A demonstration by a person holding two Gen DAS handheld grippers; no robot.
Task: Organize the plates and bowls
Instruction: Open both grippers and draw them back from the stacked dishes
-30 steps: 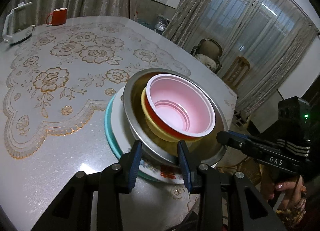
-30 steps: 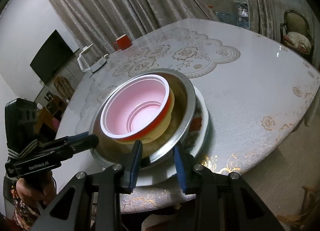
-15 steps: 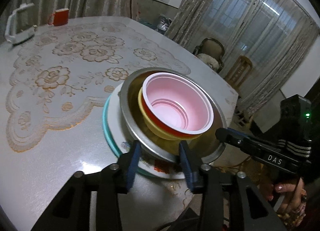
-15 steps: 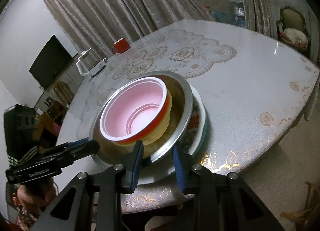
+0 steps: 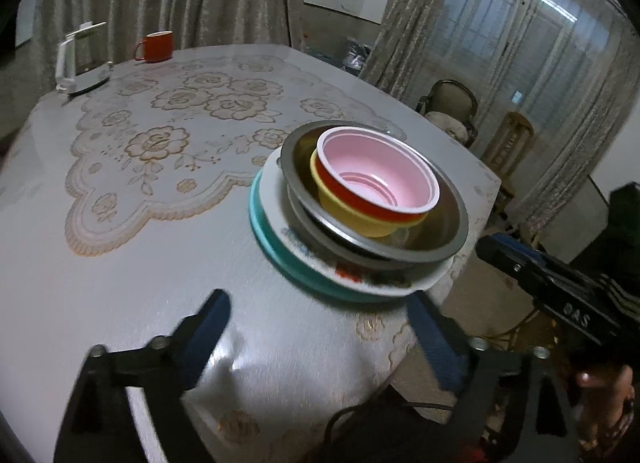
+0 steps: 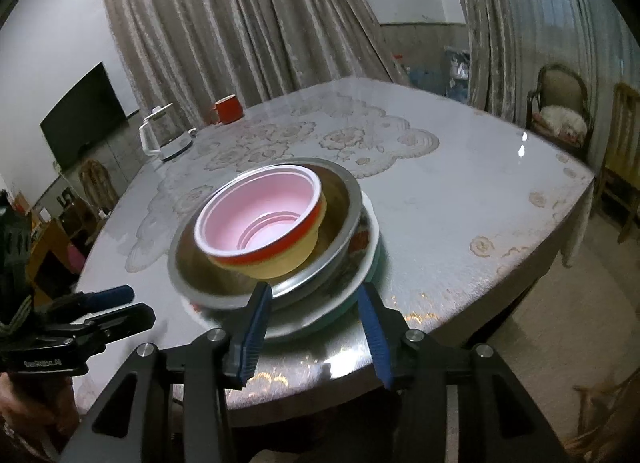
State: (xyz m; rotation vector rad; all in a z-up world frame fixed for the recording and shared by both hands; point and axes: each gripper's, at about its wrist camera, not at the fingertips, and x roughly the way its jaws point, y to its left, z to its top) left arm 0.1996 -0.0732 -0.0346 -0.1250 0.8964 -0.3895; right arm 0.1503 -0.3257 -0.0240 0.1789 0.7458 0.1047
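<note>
A stack stands near the table's corner: a teal plate, a white patterned plate, a steel bowl, a yellow bowl and a red bowl with a pink inside. The stack also shows in the right wrist view. My left gripper is open and empty, a little back from the stack. My right gripper is open, its fingers on either side of the stack's near rim, holding nothing.
A red mug and a white kettle stand at the table's far side. The lace-patterned cloth covers the table. The table edge is close to the stack. Chairs stand beyond it.
Both grippers have opened, letting go of the stack's rim, and pulled back from it. The stack stays on the table.
</note>
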